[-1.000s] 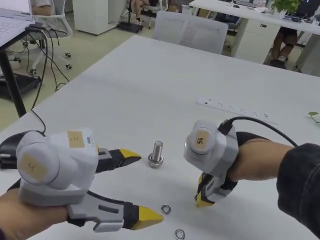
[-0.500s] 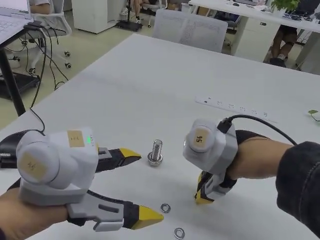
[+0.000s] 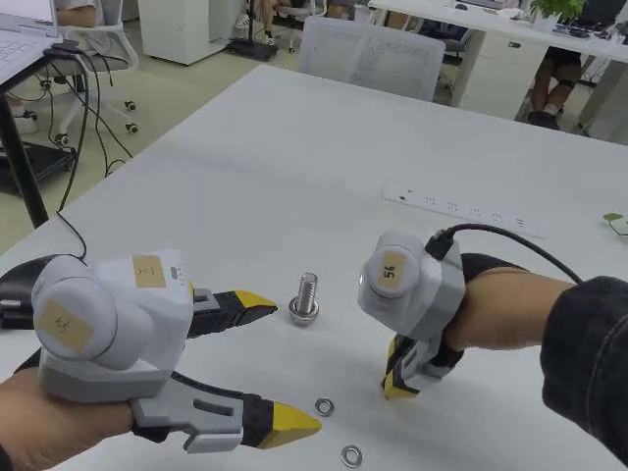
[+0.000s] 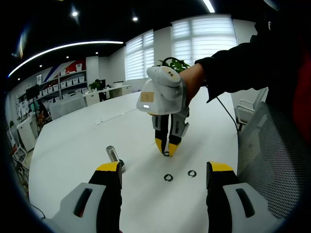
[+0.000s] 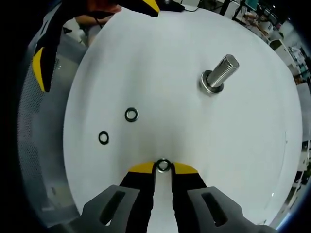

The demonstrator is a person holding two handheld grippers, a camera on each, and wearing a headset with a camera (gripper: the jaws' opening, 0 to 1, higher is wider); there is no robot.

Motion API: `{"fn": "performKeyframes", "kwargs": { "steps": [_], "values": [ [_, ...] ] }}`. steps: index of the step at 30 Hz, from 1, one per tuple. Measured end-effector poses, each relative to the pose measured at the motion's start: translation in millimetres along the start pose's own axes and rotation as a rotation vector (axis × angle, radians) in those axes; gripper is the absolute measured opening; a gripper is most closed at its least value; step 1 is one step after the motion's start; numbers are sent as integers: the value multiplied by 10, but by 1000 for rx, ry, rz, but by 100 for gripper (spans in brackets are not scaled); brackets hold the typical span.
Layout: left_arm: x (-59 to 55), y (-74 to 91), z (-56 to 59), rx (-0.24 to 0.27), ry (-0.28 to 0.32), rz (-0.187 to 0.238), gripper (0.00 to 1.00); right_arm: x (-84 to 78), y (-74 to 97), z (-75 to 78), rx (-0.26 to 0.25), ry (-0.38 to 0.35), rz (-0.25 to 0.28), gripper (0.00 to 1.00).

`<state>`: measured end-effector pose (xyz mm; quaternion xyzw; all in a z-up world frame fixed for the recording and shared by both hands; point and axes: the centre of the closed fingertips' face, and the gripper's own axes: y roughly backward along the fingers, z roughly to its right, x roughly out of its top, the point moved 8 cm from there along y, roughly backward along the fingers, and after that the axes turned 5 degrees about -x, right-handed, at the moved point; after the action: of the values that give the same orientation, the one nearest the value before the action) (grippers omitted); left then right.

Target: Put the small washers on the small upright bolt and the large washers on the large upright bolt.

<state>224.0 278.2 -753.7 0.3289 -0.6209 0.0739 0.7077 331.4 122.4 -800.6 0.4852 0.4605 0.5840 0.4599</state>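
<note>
White table (image 3: 294, 167): one upright bolt (image 3: 305, 298) at one o'clock of the right gripper (image 5: 164, 168), tagged 56, pinching one washer (image 5: 164, 160); two loose washers (image 5: 131, 114) (image 5: 103, 137) at ten; left gripper (image 3: 273, 361) spread.

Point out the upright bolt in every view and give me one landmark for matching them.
Head view: the bolt stands at lower centre.
Left gripper view: lower left, beside a yellow jaw tip.
Right gripper view: upper right, tilted toward the edge.
Shared landmark: the two loose washers lying flat near it.
</note>
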Motion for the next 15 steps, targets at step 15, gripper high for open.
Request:
{"fn": "performKeyframes", "kwargs": {
  "steps": [15],
  "values": [
    [8,0,1,0,-2,1,70,-38,86,6,1,-31,16,13]
  ]
}}
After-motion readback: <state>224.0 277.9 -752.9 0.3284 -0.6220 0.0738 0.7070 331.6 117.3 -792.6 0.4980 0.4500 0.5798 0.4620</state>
